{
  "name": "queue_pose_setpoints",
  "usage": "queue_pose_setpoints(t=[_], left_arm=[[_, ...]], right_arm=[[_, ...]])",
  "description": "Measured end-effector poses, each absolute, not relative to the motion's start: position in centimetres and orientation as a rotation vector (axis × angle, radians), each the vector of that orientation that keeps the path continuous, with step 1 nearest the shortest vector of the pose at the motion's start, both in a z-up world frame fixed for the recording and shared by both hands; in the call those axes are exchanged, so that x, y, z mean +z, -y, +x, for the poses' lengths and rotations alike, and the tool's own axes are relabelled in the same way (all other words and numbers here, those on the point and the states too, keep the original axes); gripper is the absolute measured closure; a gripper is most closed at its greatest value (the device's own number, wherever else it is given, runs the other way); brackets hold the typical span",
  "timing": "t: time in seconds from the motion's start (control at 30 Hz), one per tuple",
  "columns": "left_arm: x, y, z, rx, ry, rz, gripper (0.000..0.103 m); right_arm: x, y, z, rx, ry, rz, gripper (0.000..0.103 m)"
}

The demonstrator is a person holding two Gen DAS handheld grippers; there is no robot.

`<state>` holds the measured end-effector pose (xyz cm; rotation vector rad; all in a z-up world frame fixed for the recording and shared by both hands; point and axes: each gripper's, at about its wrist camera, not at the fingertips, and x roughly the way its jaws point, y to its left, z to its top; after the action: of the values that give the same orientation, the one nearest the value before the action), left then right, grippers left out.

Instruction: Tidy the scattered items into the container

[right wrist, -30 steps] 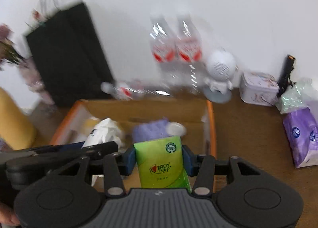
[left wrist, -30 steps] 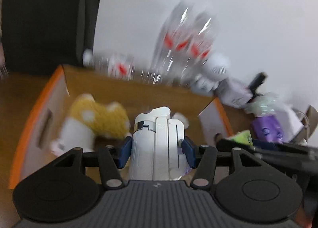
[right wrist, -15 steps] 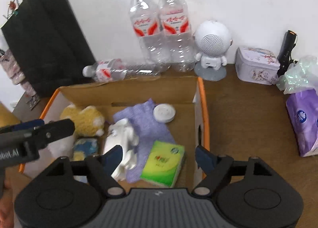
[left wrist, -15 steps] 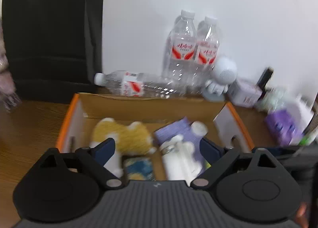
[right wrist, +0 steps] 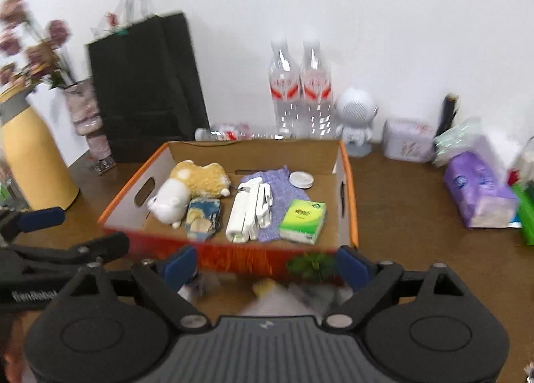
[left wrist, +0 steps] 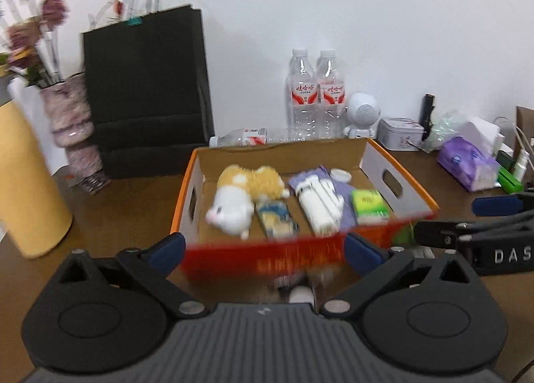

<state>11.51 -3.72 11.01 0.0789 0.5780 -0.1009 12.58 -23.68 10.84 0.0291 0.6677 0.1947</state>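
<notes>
A: Left gripper [left wrist: 263,249], jaws spread wide, just been opening, nothing between them. Right gripper [right wrist: 263,264] the same: wide apart, just opened, empty. Both sit on the near side of the cardboard box [right wrist: 347,182].

B: Contents?

A: Inside the box: plush toy [right wrist: 187,189], white folded gadget [right wrist: 248,213], green tissue pack [right wrist: 302,216] toward its right wall, purple cloth [right wrist: 273,179] beneath.

B: Risks?

A: Blurred clutter lies just outside the box's near wall [left wrist: 263,256], unidentifiable. A hurried grab there could snag that wall and drag the box. The two grippers are close; they might collide.
</notes>
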Motion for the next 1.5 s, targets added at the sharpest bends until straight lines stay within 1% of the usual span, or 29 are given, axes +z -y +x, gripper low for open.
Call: queue_pose_setpoints(t=[0.07, 0.17, 0.3, 0.43, 0.57, 0.63, 0.67, 0.9, 1.5], left_arm=[[9.5, 3.1, 7.8, -0.104, -0.545, 0.051, 0.000], [6.7, 2.2, 3.6, -0.112, -0.549, 0.007, 0.000], [3.4, 1.7, 0.4, -0.122, -0.585, 0.007, 0.000], [1.6, 1.7, -1.1, -0.091, -0.586, 0.056, 0.000], [1.0, 0.7, -1.5, -0.108, -0.601, 0.001, 0.000], [0.5, 0.1, -1.0, -0.100, -0.648, -0.050, 0.000], [0.4, -0.2, -0.9, -0.086, -0.663, -0.062, 0.000], [-0.1, 1.1, -0.5, -0.058, -0.710, 0.033, 0.000], [-0.1, 1.0, -0.6, -0.057, -0.709, 0.031, 0.000]], right_arm=[[9.2, 23.1, 8.4, 0.196, -0.611, 0.003, 0.009], [5.8, 22.4, 3.4, 0.185, -0.586, -0.007, 0.008], [1.8, 21.3, 0.7, 0.208, -0.666, -0.022, 0.008], [0.0, 20.1, -0.5, 0.200, -0.695, -0.078, 0.008], [-0.1, 20.0, -0.8, 0.208, -0.693, -0.072, 0.007], [-0.2, 20.2, -0.8, 0.204, -0.701, -0.059, 0.001], [-0.3, 20.4, -0.7, 0.201, -0.706, -0.047, 0.000], [-0.6, 20.5, -0.7, 0.184, -0.705, -0.042, 0.000], [-0.5, 20.6, -0.6, 0.186, -0.704, -0.040, 0.000]])
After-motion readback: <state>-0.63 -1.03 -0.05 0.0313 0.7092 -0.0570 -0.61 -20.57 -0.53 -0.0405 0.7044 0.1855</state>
